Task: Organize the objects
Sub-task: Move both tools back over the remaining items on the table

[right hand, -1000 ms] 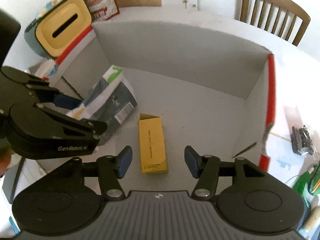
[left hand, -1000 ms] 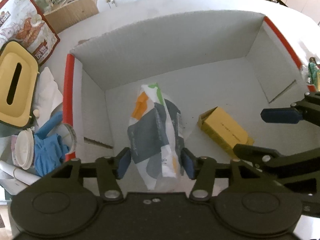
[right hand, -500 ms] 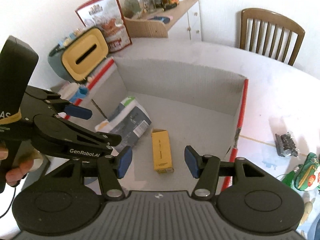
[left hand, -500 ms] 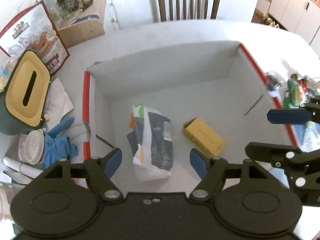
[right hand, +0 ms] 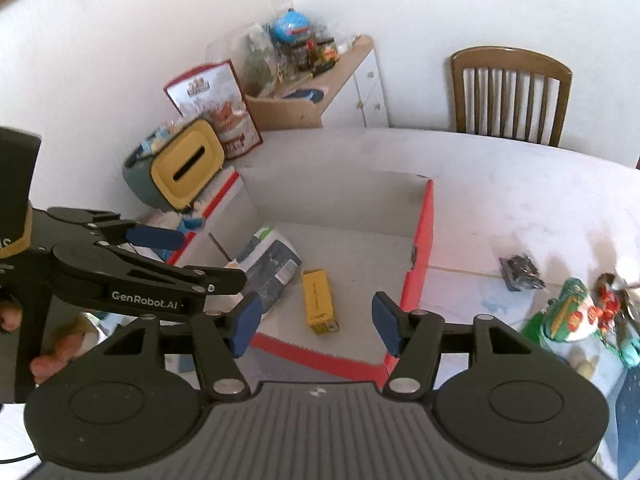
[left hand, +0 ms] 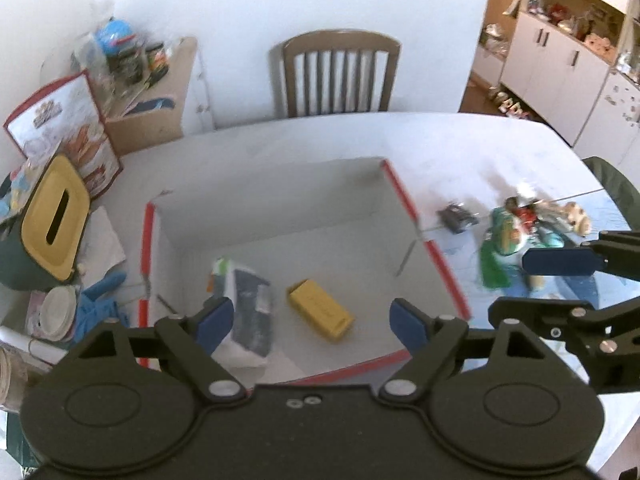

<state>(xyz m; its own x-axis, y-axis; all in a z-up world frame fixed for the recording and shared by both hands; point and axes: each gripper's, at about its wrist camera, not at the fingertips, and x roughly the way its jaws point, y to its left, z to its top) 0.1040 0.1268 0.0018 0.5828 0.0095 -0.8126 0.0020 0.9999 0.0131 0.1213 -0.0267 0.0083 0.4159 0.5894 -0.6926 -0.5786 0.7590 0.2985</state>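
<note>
I hold both claws above the red-edged box (left hand: 434,256). My left claw (left hand: 308,320) is released, its jaws opening with nothing between them. My right claw (right hand: 316,326) is also released and opening, empty. Inside the box, the pouch (left hand: 248,304) lies flat at about eight o'clock of the floor, and the yellow carton (left hand: 320,314) lies just beside it, toward five o'clock. More clutter (left hand: 516,232) sits on the table (left hand: 460,152) at three o'clock.
</note>
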